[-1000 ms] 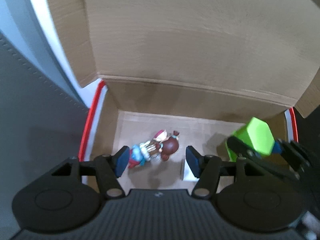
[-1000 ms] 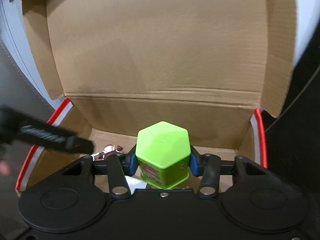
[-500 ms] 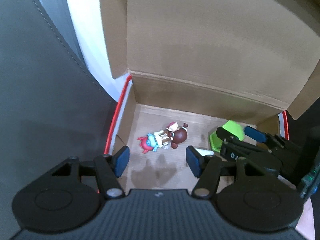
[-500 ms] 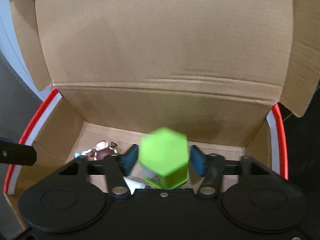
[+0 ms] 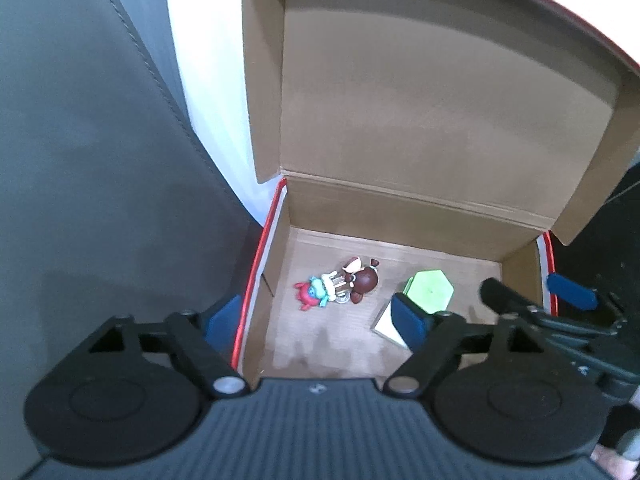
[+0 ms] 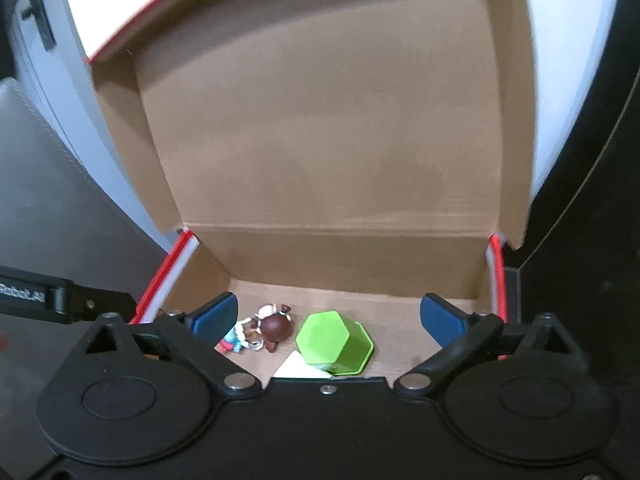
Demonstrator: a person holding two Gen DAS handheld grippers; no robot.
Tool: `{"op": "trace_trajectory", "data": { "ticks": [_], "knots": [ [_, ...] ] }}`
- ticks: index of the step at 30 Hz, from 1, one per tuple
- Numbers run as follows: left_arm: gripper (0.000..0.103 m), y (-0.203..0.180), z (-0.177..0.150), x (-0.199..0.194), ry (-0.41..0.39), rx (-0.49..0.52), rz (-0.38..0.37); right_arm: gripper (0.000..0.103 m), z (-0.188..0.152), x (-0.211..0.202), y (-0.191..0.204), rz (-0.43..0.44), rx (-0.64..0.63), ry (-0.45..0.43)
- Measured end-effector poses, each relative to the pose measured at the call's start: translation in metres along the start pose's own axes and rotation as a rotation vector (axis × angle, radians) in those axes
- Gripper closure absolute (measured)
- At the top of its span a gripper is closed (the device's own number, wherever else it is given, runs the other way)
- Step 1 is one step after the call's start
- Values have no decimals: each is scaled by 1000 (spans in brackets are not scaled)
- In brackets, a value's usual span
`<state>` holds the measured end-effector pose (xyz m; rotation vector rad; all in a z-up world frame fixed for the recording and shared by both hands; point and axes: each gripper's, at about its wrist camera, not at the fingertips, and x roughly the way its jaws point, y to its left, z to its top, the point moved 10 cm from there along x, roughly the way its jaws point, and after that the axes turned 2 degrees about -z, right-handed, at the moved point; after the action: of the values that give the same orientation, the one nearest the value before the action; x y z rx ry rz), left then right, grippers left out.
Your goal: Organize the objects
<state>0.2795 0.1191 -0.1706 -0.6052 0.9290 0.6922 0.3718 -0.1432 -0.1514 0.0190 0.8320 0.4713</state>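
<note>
Inside the open brown cardboard box with red-and-white edge trim, three things lie on the floor: a lime-green hexagonal plastic container tipped on its side, a small doll figurine with a brown head and red-and-teal clothes lying flat just left of it, and a white card touching the container's near edge. Box lid flap stands upright behind. Right gripper hangs above the box, blue pads spread wide, jaws open and holding nothing; green container sits below and between them, not touched. Left gripper also has open jaws, empty, left pad over the box's left wall, right pad over the white card. From the left wrist view, doll figurine near box centre, green container to its right, right gripper at the box's right wall. Grey padded surface left of the box.
</note>
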Motion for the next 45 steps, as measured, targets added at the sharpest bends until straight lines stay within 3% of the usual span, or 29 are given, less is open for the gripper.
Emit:
{"op": "trace_trajectory", "data": {
  "ticks": [6, 19, 24, 39, 45],
  "knots": [
    [0, 1, -2, -36, -73, 41, 15, 0, 5, -36, -2, -6, 14, -36],
    [0, -3, -32, -117, -160, 47, -43, 0, -9, -106, 10, 9, 66, -64],
    [0, 0, -53, -139, -137, 9, -86, 0, -12, -146, 15, 22, 76, -77],
    [0, 12, -104, -220, -284, 51, -66, 0, -40, -234, 41, -13, 13, -144],
    [0, 17, -123, -237, -296, 55, -71, 0, -59, -250, 43, -30, 17, -129]
  ]
}}
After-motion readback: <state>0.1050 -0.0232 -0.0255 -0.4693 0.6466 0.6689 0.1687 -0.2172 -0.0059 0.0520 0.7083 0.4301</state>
